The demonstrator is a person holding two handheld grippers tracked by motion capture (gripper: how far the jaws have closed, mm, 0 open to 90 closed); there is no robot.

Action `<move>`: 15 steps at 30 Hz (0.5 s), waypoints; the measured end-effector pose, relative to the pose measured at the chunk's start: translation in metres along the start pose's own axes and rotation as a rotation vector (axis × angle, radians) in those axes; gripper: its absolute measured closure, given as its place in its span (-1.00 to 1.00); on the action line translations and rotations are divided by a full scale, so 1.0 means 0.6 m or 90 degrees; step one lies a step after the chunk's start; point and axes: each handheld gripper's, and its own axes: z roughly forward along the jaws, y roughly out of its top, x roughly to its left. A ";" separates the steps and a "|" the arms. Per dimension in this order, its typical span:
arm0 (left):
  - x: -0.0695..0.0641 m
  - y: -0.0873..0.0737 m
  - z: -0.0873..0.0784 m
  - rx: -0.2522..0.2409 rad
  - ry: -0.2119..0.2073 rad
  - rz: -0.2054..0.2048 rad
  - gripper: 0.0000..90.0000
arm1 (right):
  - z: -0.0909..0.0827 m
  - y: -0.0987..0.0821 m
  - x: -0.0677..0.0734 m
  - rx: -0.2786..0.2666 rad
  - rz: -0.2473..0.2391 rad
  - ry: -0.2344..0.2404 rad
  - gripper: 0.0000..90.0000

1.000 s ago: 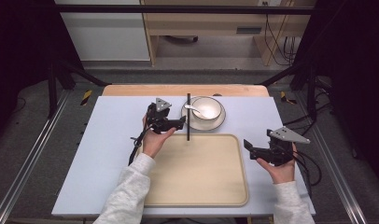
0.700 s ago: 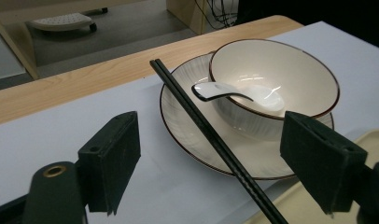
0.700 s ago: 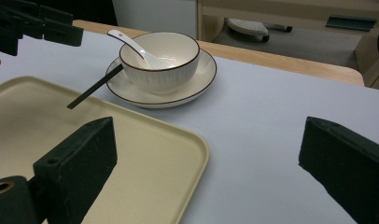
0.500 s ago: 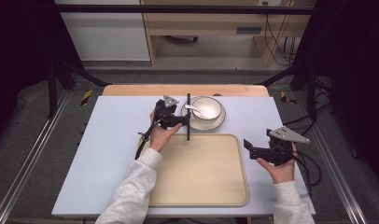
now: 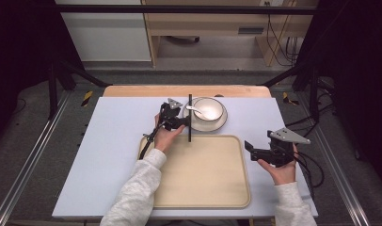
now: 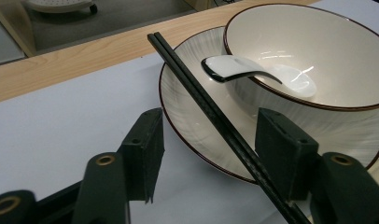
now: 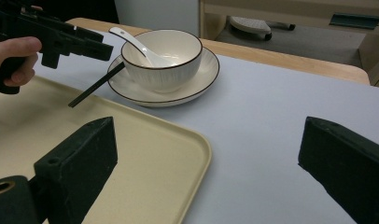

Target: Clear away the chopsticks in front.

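A pair of black chopsticks (image 5: pixel 190 117) lies across the left rim of a white plate (image 5: pixel 212 127), its near end reaching the tray's far edge. On the plate stands a white bowl (image 5: pixel 215 108) with a white spoon (image 5: pixel 194 109) in it. My left gripper (image 5: pixel 183 122) is low beside the plate. In the left gripper view the chopsticks (image 6: pixel 211 109) pass between the jaws of that gripper (image 6: pixel 211 140), close against the right one, with a gap to the left one. The jaws have just been closing and do not clamp the sticks. My right gripper (image 5: pixel 249 147) stands open and empty by the tray's right edge.
A beige tray (image 5: pixel 203 188) takes up the near middle of the pale blue table (image 5: pixel 114 141). A bare wooden strip (image 5: pixel 132 91) runs along the far edge. The right gripper view has the tray corner (image 7: pixel 187 140), the bowl (image 7: pixel 171 60) and the left gripper (image 7: pixel 85 46) beyond it.
My left hand has moved right and down to the chopsticks, and its jaws have narrowed around them. The right hand, chopsticks, bowl and plate have stayed in place.
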 end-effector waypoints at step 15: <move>-0.009 -0.009 0.022 0.032 -0.009 0.009 0.33 | 0.002 -0.001 0.001 0.004 -0.005 0.004 -0.88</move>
